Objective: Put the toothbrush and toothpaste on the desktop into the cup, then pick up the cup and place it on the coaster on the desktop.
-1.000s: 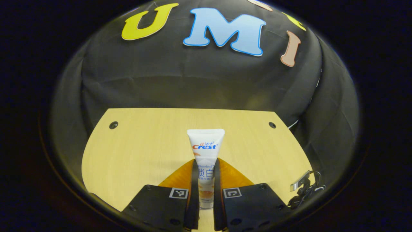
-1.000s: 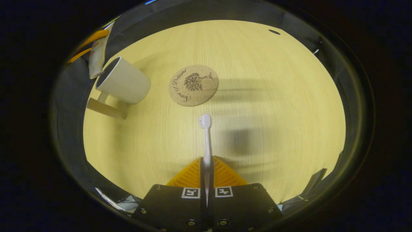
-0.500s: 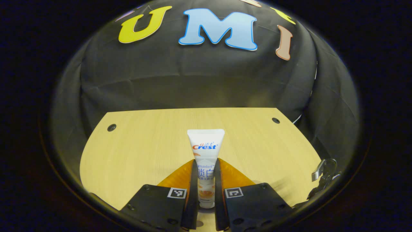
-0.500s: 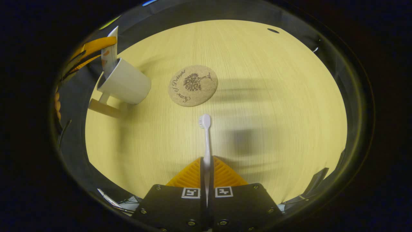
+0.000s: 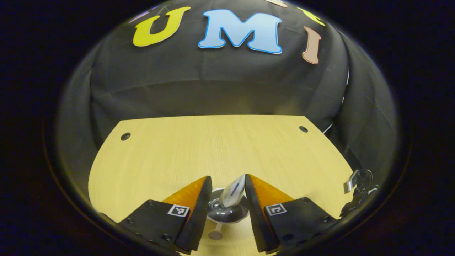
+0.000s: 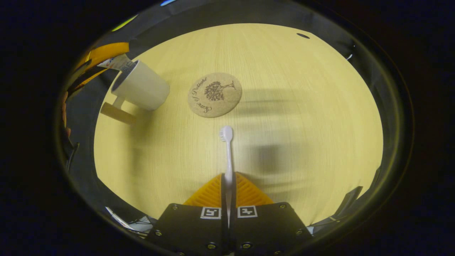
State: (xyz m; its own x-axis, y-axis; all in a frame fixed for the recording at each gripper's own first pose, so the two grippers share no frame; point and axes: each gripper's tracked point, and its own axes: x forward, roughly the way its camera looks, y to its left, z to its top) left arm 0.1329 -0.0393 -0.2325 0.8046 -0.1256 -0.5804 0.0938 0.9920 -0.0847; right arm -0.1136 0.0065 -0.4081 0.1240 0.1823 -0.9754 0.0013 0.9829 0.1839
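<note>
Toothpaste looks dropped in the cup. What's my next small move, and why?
Probably carry the right gripper toward the white cup. It is shut on the toothbrush, held above the desktop. The toothpaste leans in the cup between the open left gripper's fingers, so lift that one clear first.

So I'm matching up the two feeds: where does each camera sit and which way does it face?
Left gripper view: rides the left gripper, facing the booth wall; open fingers straddle the white ceramic cup.
Right gripper view: rides the right gripper, facing down at the desk, its fingers shut on the white toothbrush.
Shared: the cup with the white toothpaste tube.
</note>
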